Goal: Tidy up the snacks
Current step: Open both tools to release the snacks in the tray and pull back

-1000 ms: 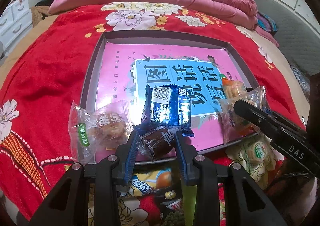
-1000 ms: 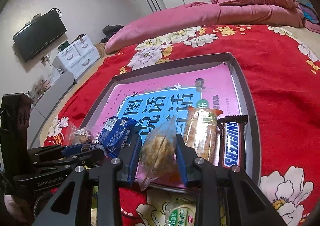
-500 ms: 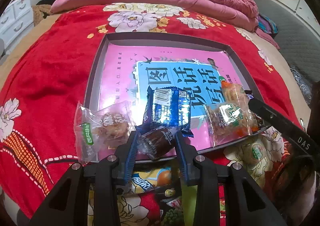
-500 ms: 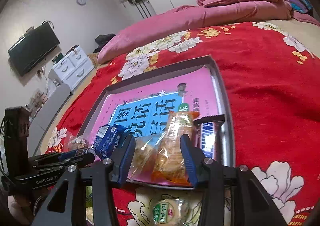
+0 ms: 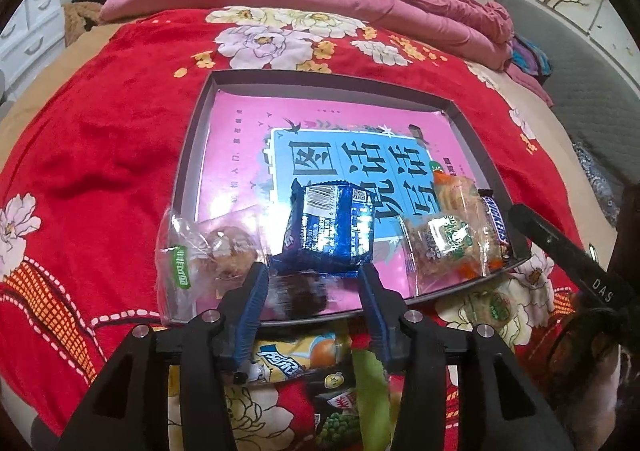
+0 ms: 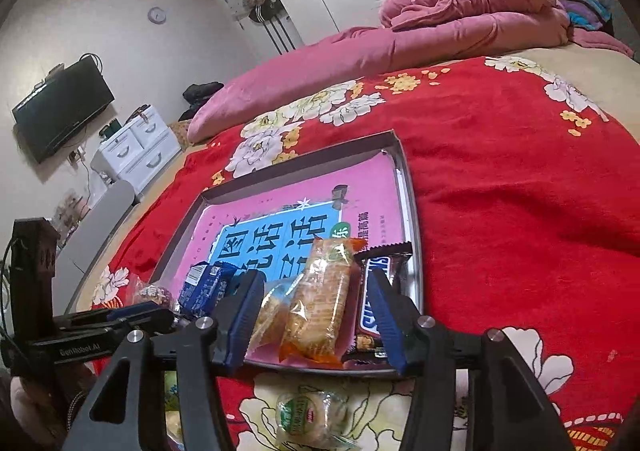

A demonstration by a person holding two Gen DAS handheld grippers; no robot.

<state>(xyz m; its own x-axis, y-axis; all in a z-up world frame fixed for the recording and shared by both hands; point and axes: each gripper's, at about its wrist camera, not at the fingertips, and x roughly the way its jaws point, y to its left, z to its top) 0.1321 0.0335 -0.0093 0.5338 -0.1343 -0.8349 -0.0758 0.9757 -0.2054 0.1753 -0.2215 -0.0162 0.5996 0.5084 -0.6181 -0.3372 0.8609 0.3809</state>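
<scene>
I am looking along the near edge of the shallow grey tray (image 5: 188,167), which is lying on the red flowered bedspread (image 5: 100,139) of the bed. At the tray's near left corner a clear bag with a brown pastry (image 5: 208,255) is hanging over the rim. Just right of it my left hand-held gripper (image 5: 312,291) is spreading its jaws; a small dark brown snack (image 5: 300,293), blurred, is sitting between the blue pads, and I cannot tell whether they are touching it. The blue foil packet (image 5: 332,231) is lying just beyond it. Farther right my right hand-held gripper (image 6: 316,307) is also opening, with a clear-wrapped cake (image 6: 268,311) and an orange cracker pack (image 6: 320,303) lying loose between its pads. The Snickers bar (image 6: 370,307) is resting against the tray's right wall. Another green-labelled cake (image 6: 308,415) is lying on the bedspread near the tray.
</scene>
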